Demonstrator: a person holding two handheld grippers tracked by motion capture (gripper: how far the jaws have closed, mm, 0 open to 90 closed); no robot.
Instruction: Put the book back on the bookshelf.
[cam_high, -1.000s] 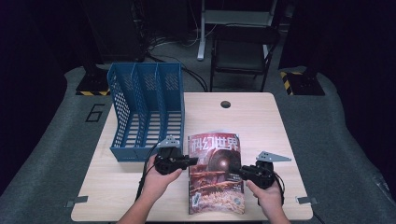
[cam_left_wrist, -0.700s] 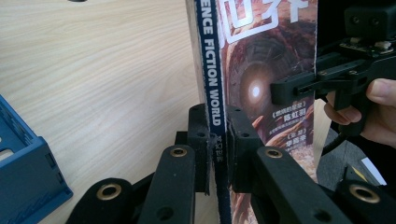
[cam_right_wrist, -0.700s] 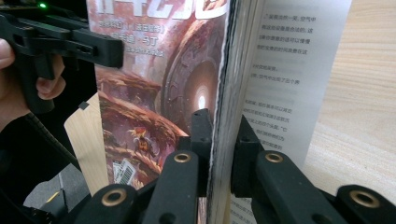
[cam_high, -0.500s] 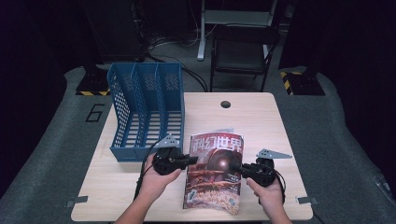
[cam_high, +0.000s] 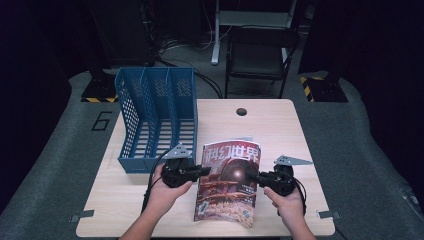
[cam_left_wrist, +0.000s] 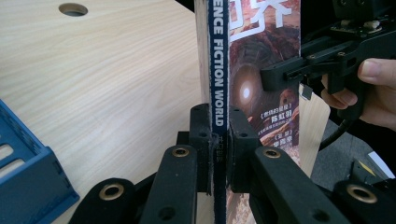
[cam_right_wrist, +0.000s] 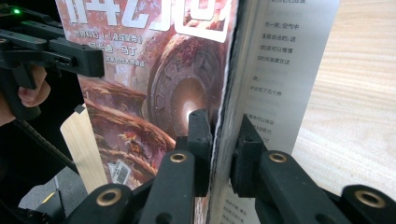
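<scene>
Already, the glossy magazine with the reddish science-fiction cover (cam_high: 227, 187) is being gripped from both sides and held lifted and tilted just below the middle of the high view, its lower corner hanging near the front edge of the pale wooden worktop (cam_high: 270, 125). The left claw (cam_high: 204, 171) is being kept clamped on the dark blue spine; in the left gripper view the black jaws are pressing flat against that spine (cam_left_wrist: 218, 93). The right claw (cam_high: 251, 176) is being kept closed on the open page edge, as the right gripper view shows (cam_right_wrist: 219, 140). The pick-up therefore appears to be done. Judging from the layout, what is left is the filing: the blue plastic three-slot file rack (cam_high: 157, 117), left of centre in the high view, is lying with all slots unfilled, and the magazine is still to be carried over and slid into one.
</scene>
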